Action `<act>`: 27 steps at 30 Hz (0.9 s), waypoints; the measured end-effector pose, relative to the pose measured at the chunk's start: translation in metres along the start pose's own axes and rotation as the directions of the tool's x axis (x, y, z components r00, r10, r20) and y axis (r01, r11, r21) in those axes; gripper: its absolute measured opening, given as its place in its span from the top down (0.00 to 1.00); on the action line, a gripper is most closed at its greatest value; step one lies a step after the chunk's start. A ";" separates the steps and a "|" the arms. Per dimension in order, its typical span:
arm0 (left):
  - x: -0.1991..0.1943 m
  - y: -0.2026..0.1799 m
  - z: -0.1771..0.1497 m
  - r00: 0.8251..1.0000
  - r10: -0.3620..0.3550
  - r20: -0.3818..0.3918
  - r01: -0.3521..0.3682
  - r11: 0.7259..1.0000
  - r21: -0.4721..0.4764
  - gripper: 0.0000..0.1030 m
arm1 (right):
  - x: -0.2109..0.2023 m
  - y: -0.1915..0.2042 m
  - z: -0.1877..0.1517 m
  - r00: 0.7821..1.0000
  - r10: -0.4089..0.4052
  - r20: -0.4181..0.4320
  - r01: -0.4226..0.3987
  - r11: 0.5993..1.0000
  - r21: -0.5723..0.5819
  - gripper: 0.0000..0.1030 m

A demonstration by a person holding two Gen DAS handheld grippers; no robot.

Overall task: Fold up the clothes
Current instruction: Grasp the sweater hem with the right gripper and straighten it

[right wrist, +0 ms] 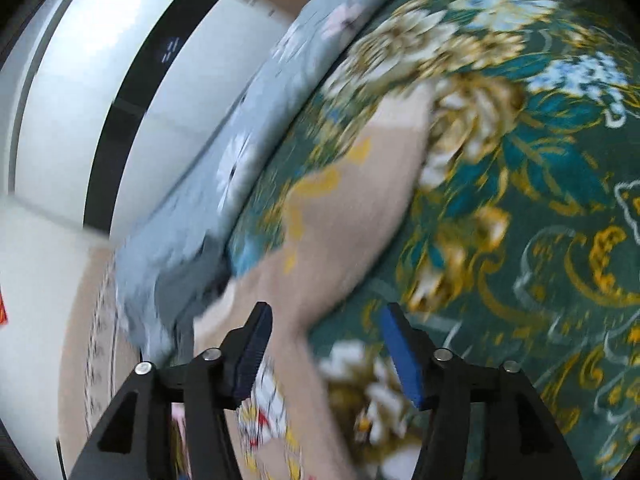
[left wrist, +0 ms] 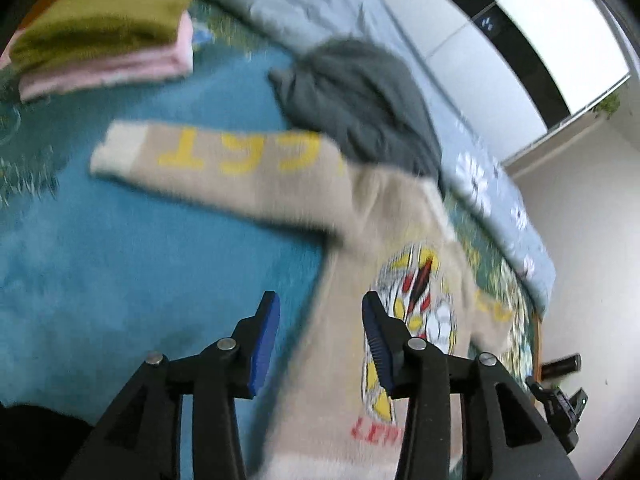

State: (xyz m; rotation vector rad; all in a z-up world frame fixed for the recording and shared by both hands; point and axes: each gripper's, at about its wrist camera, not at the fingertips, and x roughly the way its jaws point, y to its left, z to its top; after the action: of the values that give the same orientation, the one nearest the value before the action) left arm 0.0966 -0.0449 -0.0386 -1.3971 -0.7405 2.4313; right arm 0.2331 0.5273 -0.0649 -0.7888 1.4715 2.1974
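A beige sweater (left wrist: 360,248) with yellow letters on its sleeve and a cartoon print lies spread flat on the bed. In the left wrist view one sleeve (left wrist: 216,160) stretches out to the left over a blue blanket (left wrist: 120,260). My left gripper (left wrist: 320,320) is open and empty, hovering above the sweater's lower left side. In the right wrist view the other sleeve (right wrist: 360,200) runs up over a green floral blanket (right wrist: 540,240). My right gripper (right wrist: 326,332) is open and empty above the sweater's right edge. Both views are blurred.
A dark grey garment (left wrist: 360,96) lies crumpled beyond the sweater. A folded stack, olive on pink (left wrist: 108,44), sits at the far left. A grey floral quilt (left wrist: 304,0) lines the far edge, also in the right wrist view (right wrist: 256,128). A white wardrobe (right wrist: 120,80) stands beyond.
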 end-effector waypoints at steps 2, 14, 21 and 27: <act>-0.001 0.005 0.005 1.000 0.013 0.023 -0.012 0.999 -0.032 0.52 | 0.004 -0.009 0.009 1.000 -0.008 0.024 0.007 1.000 0.021 0.37; 0.012 0.030 0.000 0.994 0.104 -0.015 -0.105 0.982 -0.157 0.51 | 0.031 -0.041 0.042 0.999 -0.035 0.008 0.034 0.999 0.023 0.36; 0.015 0.019 -0.003 0.991 0.130 -0.010 -0.131 0.987 -0.093 0.51 | 0.033 -0.037 0.079 0.979 -0.077 0.186 0.075 0.997 0.022 0.36; 0.017 0.019 -0.003 0.989 0.146 -0.017 -0.147 0.985 -0.093 0.51 | 0.054 -0.051 0.108 0.977 -0.095 0.190 0.068 0.987 0.143 0.36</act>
State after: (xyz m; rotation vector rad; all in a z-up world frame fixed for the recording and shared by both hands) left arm 0.0913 -0.0522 -0.0630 -1.5487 -0.7851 2.5274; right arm 0.1956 0.6463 -0.1038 -0.5594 1.4456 2.0261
